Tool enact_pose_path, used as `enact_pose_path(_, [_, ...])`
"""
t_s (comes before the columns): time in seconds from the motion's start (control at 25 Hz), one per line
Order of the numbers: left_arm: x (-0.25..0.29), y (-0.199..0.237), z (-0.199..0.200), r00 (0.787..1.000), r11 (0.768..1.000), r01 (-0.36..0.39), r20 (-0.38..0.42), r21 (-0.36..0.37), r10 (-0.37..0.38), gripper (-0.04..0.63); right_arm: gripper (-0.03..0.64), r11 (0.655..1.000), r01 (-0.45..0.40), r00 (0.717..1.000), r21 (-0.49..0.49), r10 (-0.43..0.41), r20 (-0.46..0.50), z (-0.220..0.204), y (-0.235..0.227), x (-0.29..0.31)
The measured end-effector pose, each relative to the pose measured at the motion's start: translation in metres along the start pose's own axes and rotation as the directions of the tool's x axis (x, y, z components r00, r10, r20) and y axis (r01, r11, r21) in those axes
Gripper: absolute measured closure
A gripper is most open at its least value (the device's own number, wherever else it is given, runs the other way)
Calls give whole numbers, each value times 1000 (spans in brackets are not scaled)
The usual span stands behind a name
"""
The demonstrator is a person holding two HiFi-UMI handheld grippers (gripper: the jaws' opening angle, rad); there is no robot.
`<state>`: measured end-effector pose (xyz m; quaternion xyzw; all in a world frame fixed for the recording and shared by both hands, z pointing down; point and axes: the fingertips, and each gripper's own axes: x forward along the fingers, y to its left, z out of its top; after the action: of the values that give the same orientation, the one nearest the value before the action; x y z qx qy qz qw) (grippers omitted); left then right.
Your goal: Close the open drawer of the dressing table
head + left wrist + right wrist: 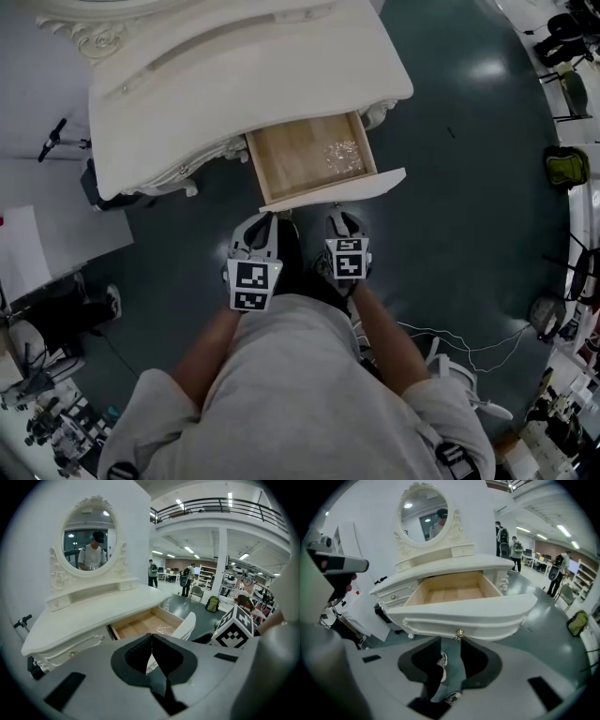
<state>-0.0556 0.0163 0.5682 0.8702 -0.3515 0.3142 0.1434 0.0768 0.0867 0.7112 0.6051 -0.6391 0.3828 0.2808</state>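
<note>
Now I'm lining my right gripper [450,641], jaws wide and empty, on the knob [460,632] of the open drawer [459,611] (left gripper [151,637] jaws together); next I'd push straight in.

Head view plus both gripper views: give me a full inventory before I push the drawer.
dressing table: one, white, ahead of the person
drawer: one, wood inside, white front, pulled open
knob: one, brass, on drawer front
crinkled clear plastic: one, inside drawer
mirror: one, oval, white frame, on dressing table
backpack: one, yellow-green, floor at right
bystanders: several, dark clothes, far hall
left gripper: grey, jaws together, empty
right gripper: grey, jaws apart, empty, just short of knob
</note>
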Motion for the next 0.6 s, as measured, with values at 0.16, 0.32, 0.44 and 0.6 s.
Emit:
enact_pose_path(0.16, [4,2,0,1000,1000,5,-8,-3,-5,586,491,1000,22,1000,15,-21,-22,-1,-8,13])
enact_pose_path(0.32, [10,10,2,1000,1000,12,-12,12,-12,586,485,998,59,998,21,-58,-30,3,-16,23])
enact_pose_path(0.44, [15,16,6,1000,1000,15,-14,18,-15,588,483,998,53,998,34,-51,-47,3,-14,32])
enact_pose_path(0.6, [23,19,11,999,999,29,-14,22,-28,588,485,997,60,996,47,-57,-66,-1,-17,42])
